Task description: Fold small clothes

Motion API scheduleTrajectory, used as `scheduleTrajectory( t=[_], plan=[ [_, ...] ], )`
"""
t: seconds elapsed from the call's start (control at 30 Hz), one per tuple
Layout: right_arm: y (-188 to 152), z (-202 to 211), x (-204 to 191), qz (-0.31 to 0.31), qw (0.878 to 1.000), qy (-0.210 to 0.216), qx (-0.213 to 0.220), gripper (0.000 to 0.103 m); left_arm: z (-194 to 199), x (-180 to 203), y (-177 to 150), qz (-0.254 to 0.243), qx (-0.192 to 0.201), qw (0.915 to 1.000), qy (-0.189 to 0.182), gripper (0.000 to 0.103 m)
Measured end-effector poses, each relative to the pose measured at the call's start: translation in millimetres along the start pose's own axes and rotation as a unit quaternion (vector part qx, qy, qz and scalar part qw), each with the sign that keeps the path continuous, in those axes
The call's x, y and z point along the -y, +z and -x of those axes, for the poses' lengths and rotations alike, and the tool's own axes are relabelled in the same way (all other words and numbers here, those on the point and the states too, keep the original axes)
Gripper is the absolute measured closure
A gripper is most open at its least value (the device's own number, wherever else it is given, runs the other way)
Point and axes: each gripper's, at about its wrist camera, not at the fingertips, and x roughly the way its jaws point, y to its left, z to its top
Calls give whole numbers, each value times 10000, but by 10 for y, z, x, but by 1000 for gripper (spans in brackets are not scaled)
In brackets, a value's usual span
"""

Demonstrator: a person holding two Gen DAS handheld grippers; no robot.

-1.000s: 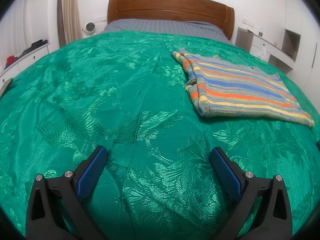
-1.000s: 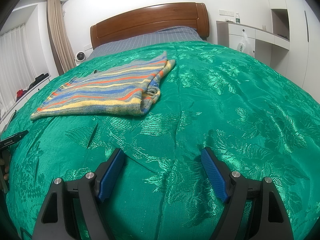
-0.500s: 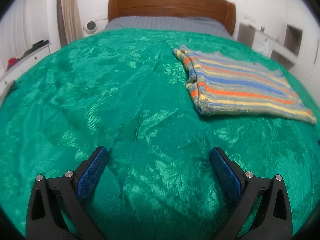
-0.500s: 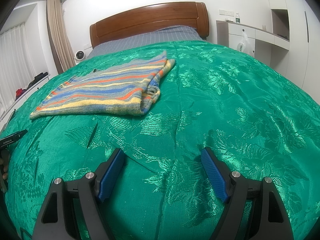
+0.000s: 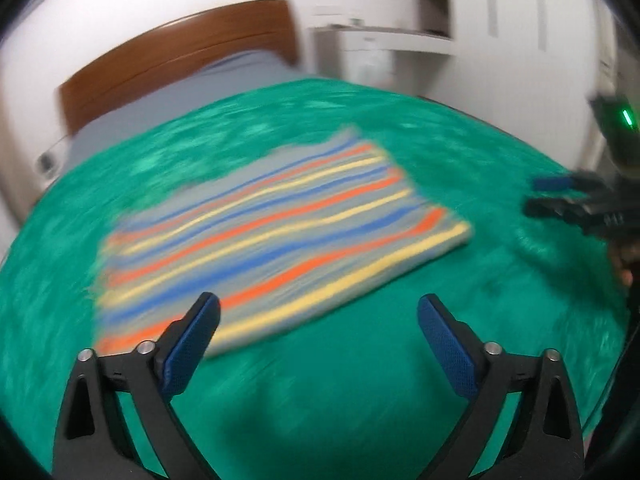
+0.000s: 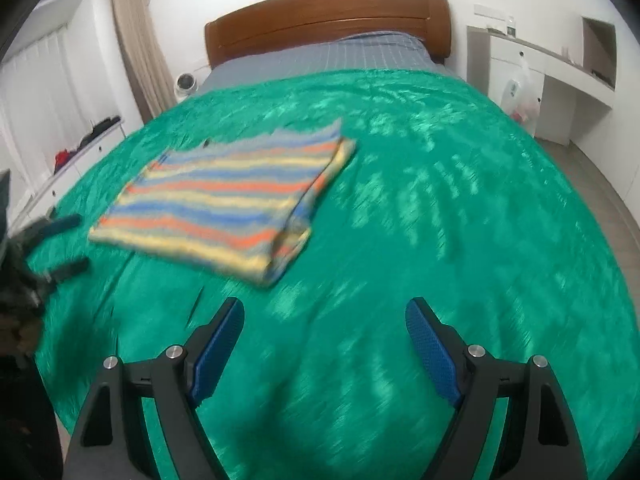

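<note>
1. The left gripper is held tilted down over the green bedspread; its blue pads stand wide apart, having just closed slightly, and nothing is gripped between them
2. The right gripper is likewise angled down over the bedspread, its jaws wide and just opened a little further, with nothing between them
3. The striped garment is seen folded flat on the bedspread, toward 11 o'clock from the right gripper, in grey, blue, orange and yellow bands
4. A wooden headboard is seen at 12 o'clock
</note>
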Motion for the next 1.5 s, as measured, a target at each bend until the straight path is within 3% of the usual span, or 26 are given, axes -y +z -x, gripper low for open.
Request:
scheduleTrajectory(
  t=[0.13, 0.2, 0.3, 0.33, 0.37, 0.47, 0.5, 0.57, 0.6, 0.63, 0.77, 0.93, 1.07, 1.2, 1.3, 1.33, 1.37, 1.43, 1.5],
  plan=[
    [341, -245, 324, -354, 9988, 331, -121, 21, -647, 539, 266, -457, -439, 9970, -440, 16],
    [568, -497, 458, -589, 9949, 751, -318, 22, -898, 736, 298, -687, -609, 9948, -433, 28],
    [868, -870, 506, -813, 9852, 1359, -648, 30, -1011, 823, 338, -717, -524, 9946, -545, 63],
    [965, -1025, 504, -858, 9808, 1562, -791, 33, -1017, 825, 347, -685, -487, 9948, -578, 84],
    [1050, -1181, 493, -860, 9774, 1695, -926, 34, -1015, 816, 360, -630, -449, 9954, -572, 94],
    [1260, -1631, 402, -879, 9718, 1811, -1228, 35, -965, 725, 349, -405, -362, 9959, -721, 98],
    [1315, -1763, 372, -943, 9703, 1829, -1273, 37, -947, 706, 347, -341, -324, 9960, -761, 98],
    [1418, -1997, 323, -1198, 9680, 1824, -1242, 54, -856, 639, 345, -169, -213, 9961, -839, 98],
    [1461, -2066, 307, -1293, 9680, 1776, -1215, 92, -817, 601, 350, -77, -169, 9961, -863, 98],
    [1513, -2109, 276, -1362, 9691, 1677, -1191, 94, -716, 493, 354, 129, -69, 9959, -889, 98],
    [1811, -1898, -43, -943, 9783, 1589, -941, 94, -340, -56, 296, 1059, 197, 9900, -910, 99],
    [2191, -1693, -818, -548, 9745, 2056, -711, 94, 73, -835, 1, 2110, 327, 9750, -608, 99],
    [2305, -1913, -1652, -179, 9695, 2309, -802, 94, 295, -1343, -371, 2711, 233, 9621, -188, 99],
    [2285, -2262, -2399, -13, 9646, 2452, -975, 94, 369, -1620, -642, 3038, 93, 9525, 180, 98],
    [2152, -2530, -2753, -66, 9578, 2620, -1183, 82, 292, -1813, -831, 3160, -255, 9464, 613, 75],
    [2088, -2620, -2833, -244, 9512, 2780, -1314, 68, 288, -1872, -900, 3217, -371, 9434, 710, 63],
    [2037, -2649, -2847, -365, 9483, 2849, -1353, 63, 342, -1915, -990, 3338, -399, 9388, 743, 51],
    [1952, -2583, -2806, -559, 9435, 2992, -1310, 60, 372, -1987, -1022, 3499, -284, 9342, 642, 35],
    [1912, -2405, -2710, -381, 9500, 2848, -1223, 60, 463, -2001, -1024, 3599, -82, 9318, 476, 25]
  ],
)
